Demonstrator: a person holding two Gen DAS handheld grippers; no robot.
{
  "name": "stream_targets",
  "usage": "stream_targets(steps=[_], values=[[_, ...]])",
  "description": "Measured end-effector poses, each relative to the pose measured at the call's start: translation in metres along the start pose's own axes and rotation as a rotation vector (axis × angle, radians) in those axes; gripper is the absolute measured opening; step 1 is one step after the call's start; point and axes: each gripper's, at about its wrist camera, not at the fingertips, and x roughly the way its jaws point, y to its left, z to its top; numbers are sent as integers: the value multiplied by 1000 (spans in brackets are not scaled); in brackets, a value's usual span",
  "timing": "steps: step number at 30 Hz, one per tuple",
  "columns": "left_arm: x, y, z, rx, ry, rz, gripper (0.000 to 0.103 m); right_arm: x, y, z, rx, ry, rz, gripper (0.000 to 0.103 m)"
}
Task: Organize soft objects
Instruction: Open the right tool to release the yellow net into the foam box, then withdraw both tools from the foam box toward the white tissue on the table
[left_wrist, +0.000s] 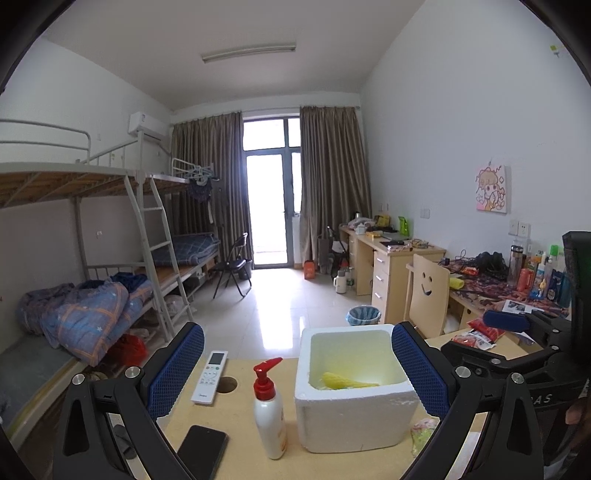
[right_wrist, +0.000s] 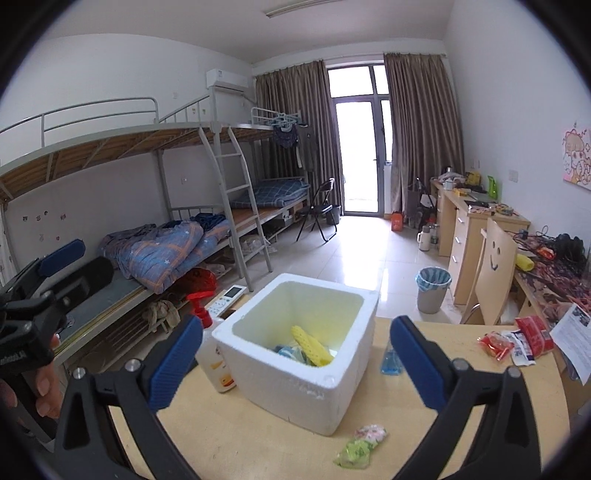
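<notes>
Hovering spread and empty, the left gripper (left_wrist: 297, 363) and right gripper (right_wrist: 295, 358) frame the white foam box (right_wrist: 295, 373) holding a yellow sponge-like piece (right_wrist: 310, 345); next, probably, the crumpled green-pink soft packet (right_wrist: 360, 445) beside it.

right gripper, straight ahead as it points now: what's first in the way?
Most likely the white foam box. It sits centred between the open fingers of the right gripper, just ahead on the table. Nothing is held. Depth is uncertain; it might meet the near rim or pass into the opening.
</notes>
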Motion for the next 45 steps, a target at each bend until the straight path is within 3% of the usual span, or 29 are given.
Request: stream_targets(steps=[8, 21, 31, 40, 45], values=[[-23, -12, -1, 20, -17, -10, 102, -30, -4, -7, 18, -45, -6, 103], [-43, -20, -15, 33, -19, -24, 102, -58, 1, -33, -61, -75, -37, 103], [-62, -28, -44, 16, -34, -69, 102, -76, 7, -64, -83, -104, -76, 103], [-74, -29, -85, -59, -16, -69, 102, -87, 6, -97, -85, -122, -66, 103], [-78, -34, -108, -52, -23, -54, 102, -86, 0, -115, -84, -110, -75, 103]])
